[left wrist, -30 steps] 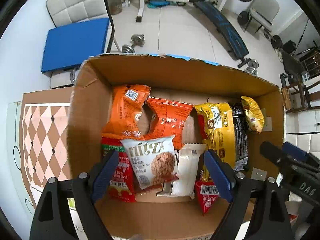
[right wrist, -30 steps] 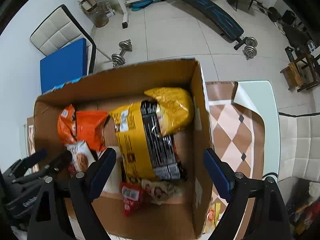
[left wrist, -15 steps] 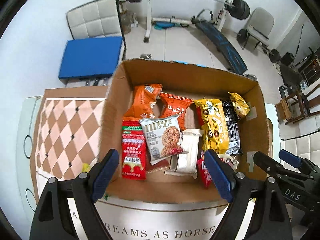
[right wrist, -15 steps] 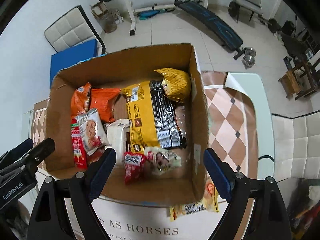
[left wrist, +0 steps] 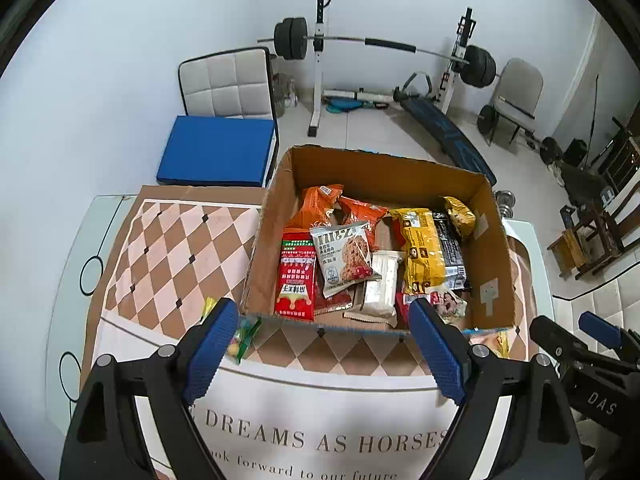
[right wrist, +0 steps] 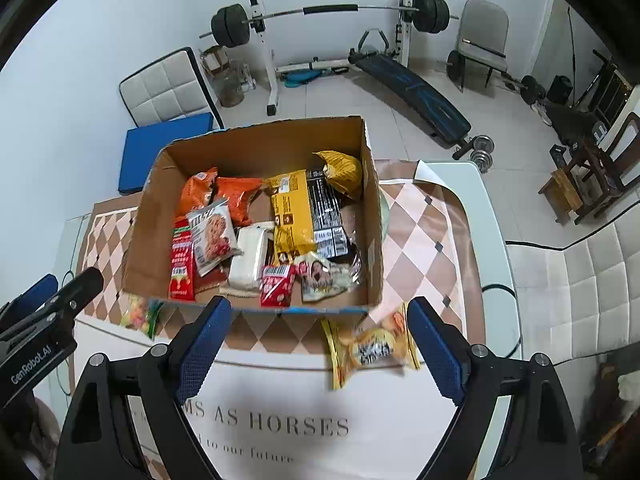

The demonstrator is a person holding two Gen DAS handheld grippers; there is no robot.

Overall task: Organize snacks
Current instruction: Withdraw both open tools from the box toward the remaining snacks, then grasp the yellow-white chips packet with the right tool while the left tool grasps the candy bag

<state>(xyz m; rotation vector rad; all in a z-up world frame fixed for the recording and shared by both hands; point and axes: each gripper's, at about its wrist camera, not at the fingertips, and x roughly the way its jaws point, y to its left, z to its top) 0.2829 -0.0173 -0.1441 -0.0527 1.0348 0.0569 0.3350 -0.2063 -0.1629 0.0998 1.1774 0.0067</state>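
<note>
Snacks fill most of the cardboard box (right wrist: 256,284), which stands on the patterned cloth (right wrist: 420,240) toward the far edge of the bench (right wrist: 494,240). Inside, a red packet (right wrist: 181,264) and a cookie pouch (right wrist: 212,236) lie along the left wall, two orange bags (right wrist: 224,192) at the far left corner, a white bar (right wrist: 250,256) in the middle, and a large yellow-and-black bag (right wrist: 304,212) toward the right wall, with a small yellow bag (right wrist: 340,168) in the far right corner. They overlap loosely, which suggests they were dropped in rather than lined up.

Two packets are not yet boxed: a yellow snack packet (right wrist: 370,346) lies on the cloth just outside the box's near right corner, and a small pack of coloured sweets (right wrist: 142,316) just outside its near left corner.

The left tongs (left wrist: 320,344) and right tongs (right wrist: 316,344) both hang above the near edge with their pads wide apart and nothing between them. Each looks placed to take the stray on its own side; the yellow packet lies almost between the right pads.
</note>
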